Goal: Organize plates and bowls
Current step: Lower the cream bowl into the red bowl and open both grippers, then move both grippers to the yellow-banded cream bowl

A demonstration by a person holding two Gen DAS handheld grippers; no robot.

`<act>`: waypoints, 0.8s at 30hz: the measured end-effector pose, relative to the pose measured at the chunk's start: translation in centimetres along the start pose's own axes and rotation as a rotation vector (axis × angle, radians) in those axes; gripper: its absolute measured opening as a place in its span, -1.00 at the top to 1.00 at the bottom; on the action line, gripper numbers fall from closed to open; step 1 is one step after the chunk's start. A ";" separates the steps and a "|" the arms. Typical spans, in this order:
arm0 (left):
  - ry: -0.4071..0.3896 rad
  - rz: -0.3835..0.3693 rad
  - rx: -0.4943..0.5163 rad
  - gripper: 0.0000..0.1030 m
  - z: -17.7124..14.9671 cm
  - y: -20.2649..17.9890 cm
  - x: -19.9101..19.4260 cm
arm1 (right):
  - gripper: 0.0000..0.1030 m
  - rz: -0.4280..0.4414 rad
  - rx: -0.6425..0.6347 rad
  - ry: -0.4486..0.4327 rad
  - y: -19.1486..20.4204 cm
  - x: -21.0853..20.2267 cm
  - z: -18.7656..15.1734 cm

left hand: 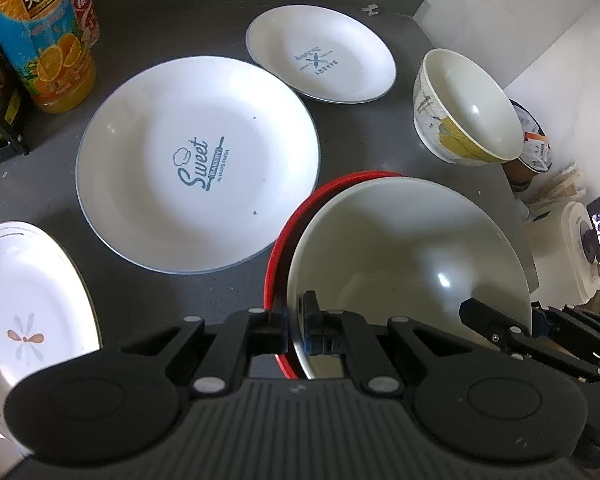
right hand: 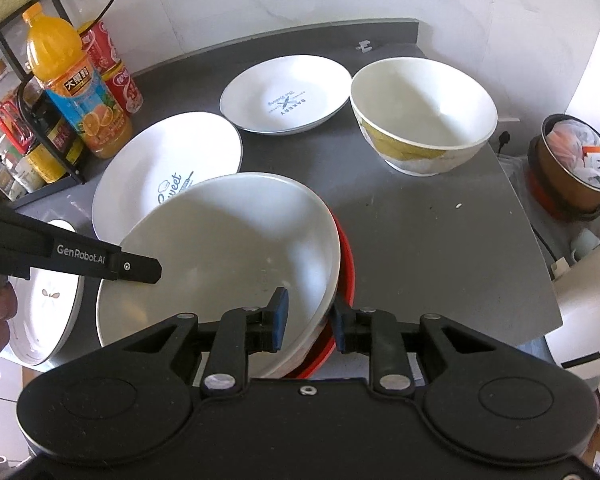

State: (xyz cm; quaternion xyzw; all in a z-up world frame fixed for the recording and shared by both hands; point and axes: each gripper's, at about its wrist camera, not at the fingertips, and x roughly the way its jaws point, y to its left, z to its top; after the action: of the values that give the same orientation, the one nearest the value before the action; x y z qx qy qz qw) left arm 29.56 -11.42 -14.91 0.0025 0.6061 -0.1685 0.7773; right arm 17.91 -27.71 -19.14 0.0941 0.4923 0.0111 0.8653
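A white bowl [left hand: 411,248] [right hand: 228,240] sits nested in a red bowl [left hand: 296,216] [right hand: 345,264], tilted above the dark counter. My left gripper [left hand: 296,330] is shut on their near-left rim, one finger outside the red wall and one inside the white. My right gripper [right hand: 311,322] is shut on the opposite rim in the same way. Behind lie a large "Sweet" plate [left hand: 160,128] [right hand: 148,168], a smaller bakery plate [left hand: 339,32] [right hand: 260,92] and a patterned bowl [left hand: 471,112] [right hand: 419,108]. A flower plate [left hand: 20,280] [right hand: 48,312] overhangs the counter's left front.
An orange juice bottle [left hand: 48,52] [right hand: 80,96], red cans [right hand: 120,72] and a black rack of jars [right hand: 28,132] stand at the back left. The counter [right hand: 439,248] ends at the right, where a brown bin [right hand: 571,168] sits lower down.
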 end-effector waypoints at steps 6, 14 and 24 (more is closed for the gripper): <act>0.003 0.014 0.002 0.82 0.0 -0.4 -0.1 | 0.27 0.020 -0.021 0.003 0.3 0.1 0.2; 0.020 0.043 0.041 0.57 0.5 -1.3 -0.6 | -0.06 0.047 -0.032 -0.003 -0.2 -0.5 0.6; -0.075 0.082 0.044 -0.12 2.3 -2.5 -3.8 | -0.06 0.098 0.014 -0.038 -2.6 -1.5 1.5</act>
State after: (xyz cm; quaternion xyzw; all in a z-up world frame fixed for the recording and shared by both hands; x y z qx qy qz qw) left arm 30.27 -13.22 -10.21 0.0380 0.5722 -0.1499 0.8054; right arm 18.22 -30.69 -17.62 0.1240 0.4708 0.0482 0.8722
